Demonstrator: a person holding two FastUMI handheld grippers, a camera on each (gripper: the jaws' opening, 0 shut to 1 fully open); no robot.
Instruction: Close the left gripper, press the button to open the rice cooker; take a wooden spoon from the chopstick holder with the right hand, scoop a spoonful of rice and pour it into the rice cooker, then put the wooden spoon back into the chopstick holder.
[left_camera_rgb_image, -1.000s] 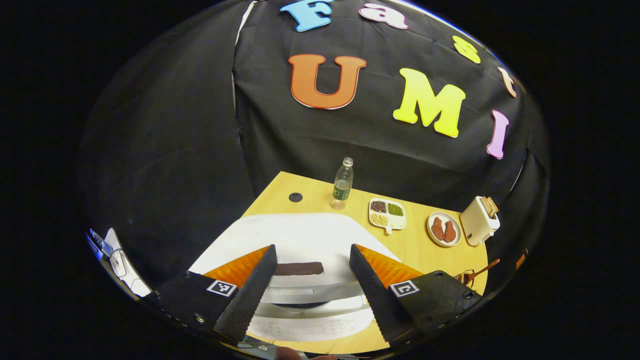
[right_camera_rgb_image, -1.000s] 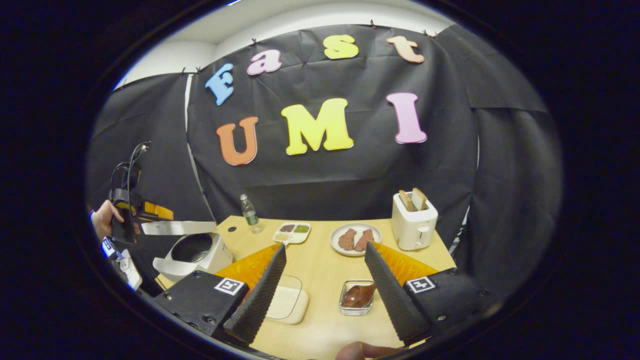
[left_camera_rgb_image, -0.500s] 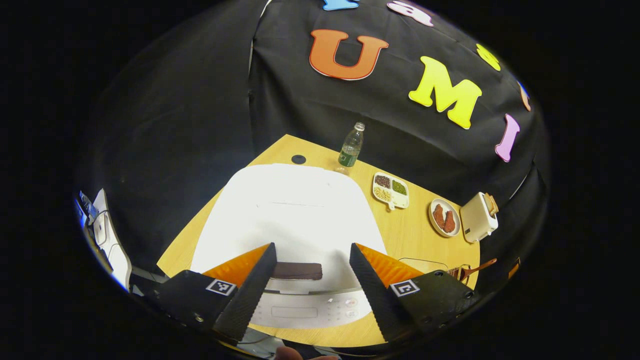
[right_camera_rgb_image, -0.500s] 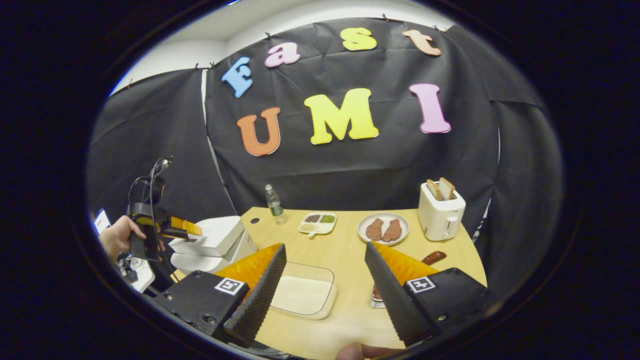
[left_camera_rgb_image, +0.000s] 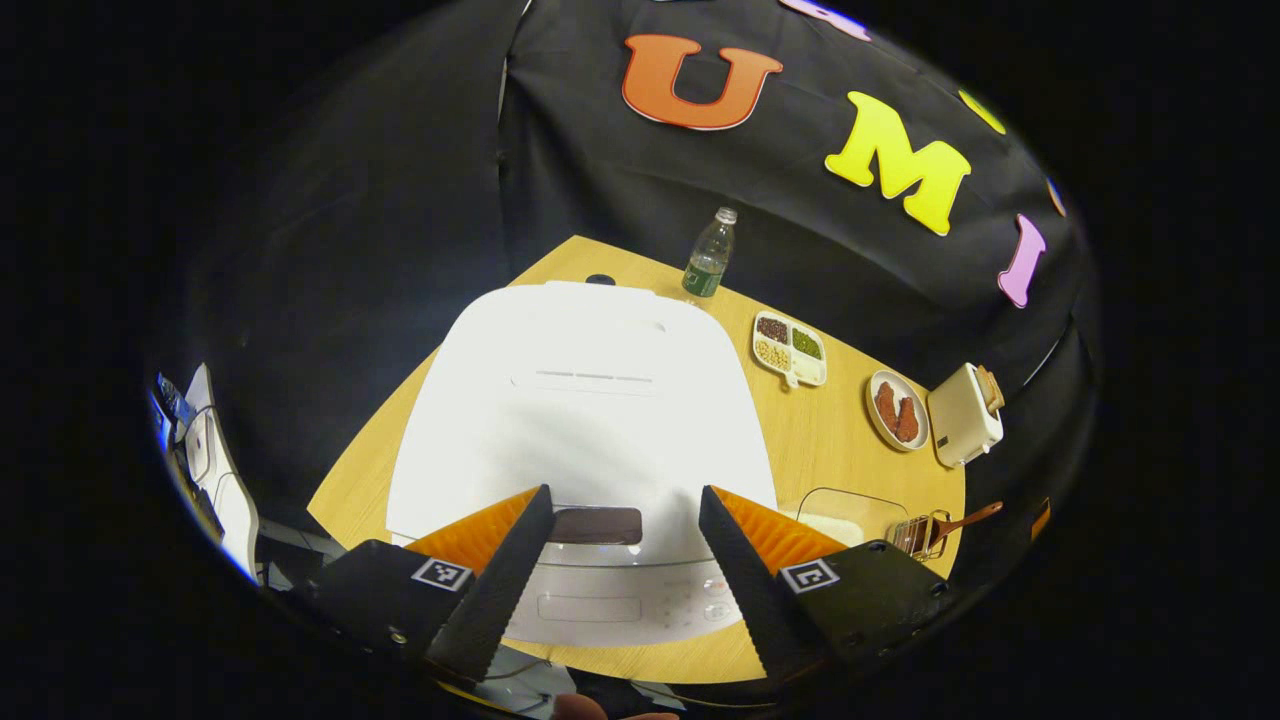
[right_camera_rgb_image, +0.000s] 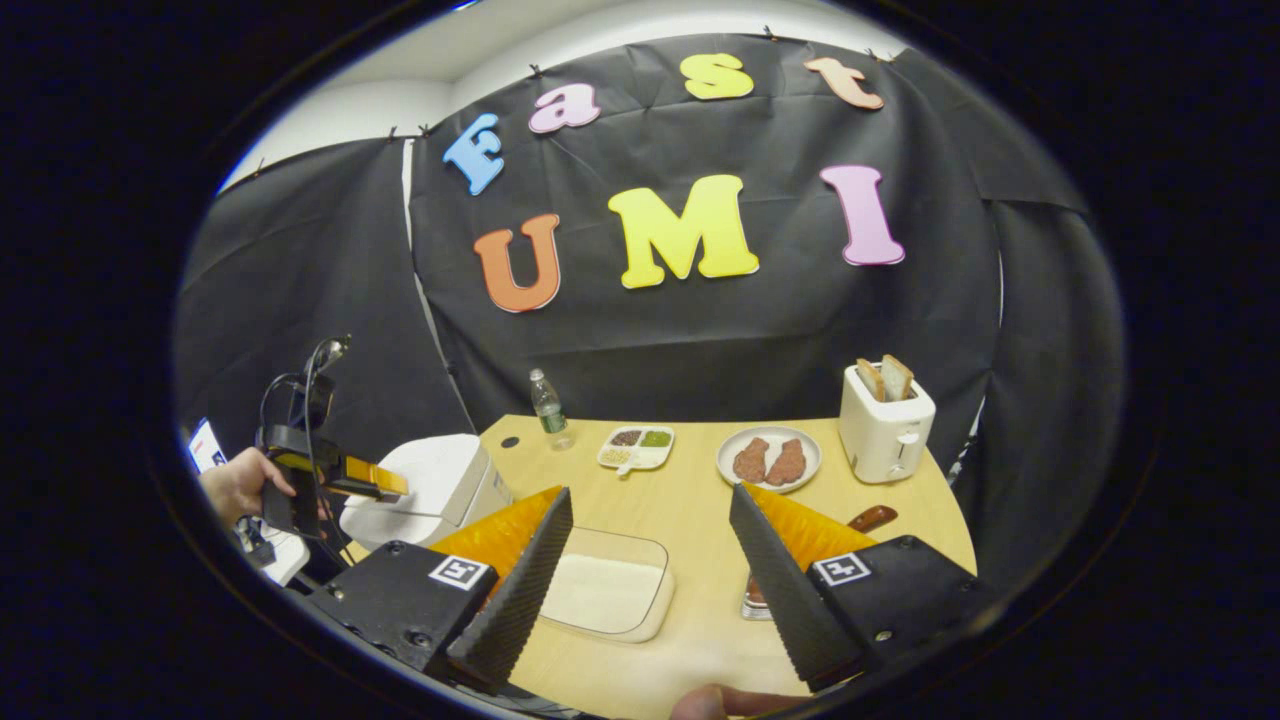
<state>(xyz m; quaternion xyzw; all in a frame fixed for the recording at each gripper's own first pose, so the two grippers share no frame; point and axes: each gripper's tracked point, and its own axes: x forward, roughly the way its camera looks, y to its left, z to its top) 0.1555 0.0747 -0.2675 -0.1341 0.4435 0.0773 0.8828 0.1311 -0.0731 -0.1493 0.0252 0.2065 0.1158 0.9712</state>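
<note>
The white rice cooker (left_camera_rgb_image: 590, 400) sits with its lid down. Its dark button (left_camera_rgb_image: 597, 525) lies between the fingers of my left gripper (left_camera_rgb_image: 622, 495), which hovers open just over the cooker's front. In the right gripper view a hand (right_camera_rgb_image: 235, 485) holds that left gripper (right_camera_rgb_image: 385, 482) above the rice cooker (right_camera_rgb_image: 430, 485). My right gripper (right_camera_rgb_image: 650, 492) is open and empty above the table. Below it lies the clear rice container (right_camera_rgb_image: 605, 595). The chopstick holder (right_camera_rgb_image: 757, 595) is partly hidden by the right finger; the wooden spoon (right_camera_rgb_image: 868, 517) sticks out of it.
Along the back of the wooden table (right_camera_rgb_image: 700, 500) stand a water bottle (right_camera_rgb_image: 548, 405), a divided dish of beans (right_camera_rgb_image: 637, 447), a plate with two meat pieces (right_camera_rgb_image: 768, 460) and a toaster with bread (right_camera_rgb_image: 885, 420). The black cloth wall rises right behind them.
The rice cooker's lid, raised a second ago, has come down flat. My left gripper went down with it and stayed open. The right gripper shifted slightly, then held still.
</note>
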